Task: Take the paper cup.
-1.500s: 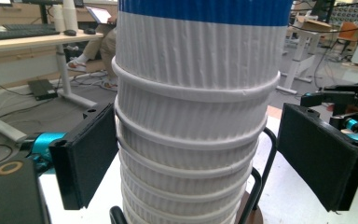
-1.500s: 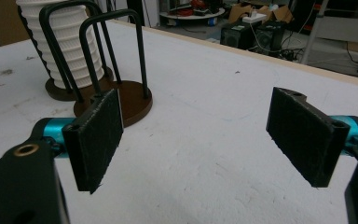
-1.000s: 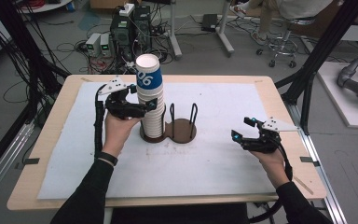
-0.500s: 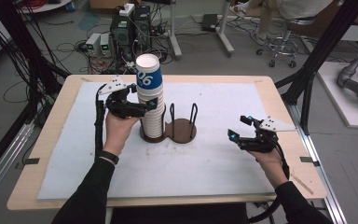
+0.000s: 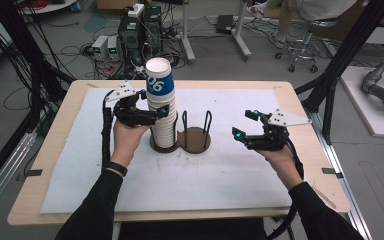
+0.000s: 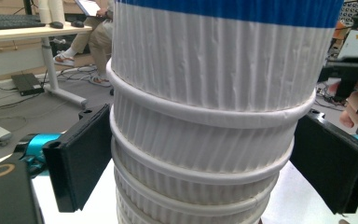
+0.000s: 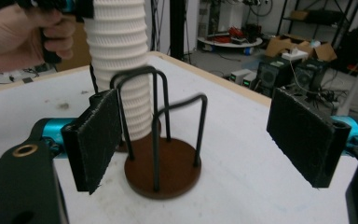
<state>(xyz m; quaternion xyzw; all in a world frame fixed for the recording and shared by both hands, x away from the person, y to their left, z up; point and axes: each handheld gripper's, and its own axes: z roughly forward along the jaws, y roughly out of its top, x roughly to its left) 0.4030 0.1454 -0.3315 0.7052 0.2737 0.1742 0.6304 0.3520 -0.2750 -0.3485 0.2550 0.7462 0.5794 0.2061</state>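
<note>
A tall stack of white ribbed paper cups (image 5: 163, 117), its top cup banded blue, stands on the left disc of a brown wire cup holder (image 5: 196, 140). My left gripper (image 5: 161, 114) grips the stack at mid height. In the left gripper view both black pads press the stack (image 6: 205, 116), one on each side, with the left gripper (image 6: 200, 158) shut on it. My right gripper (image 5: 243, 125) hovers above the mat to the right of the holder. In the right gripper view the right gripper (image 7: 200, 135) stands open and holds nothing, with the holder (image 7: 163, 172) and stack (image 7: 121, 60) beyond it.
A white mat (image 5: 220, 175) covers the wooden table. The holder's right disc has two upright wire loops (image 5: 207, 122) and no cups. Dark frame posts, cables and electronics stand on the floor behind the table. A seated person's legs and a stool are at the back right.
My right gripper has risen and drifted slightly left toward the holder. The left gripper and the cup stack have stayed put.
</note>
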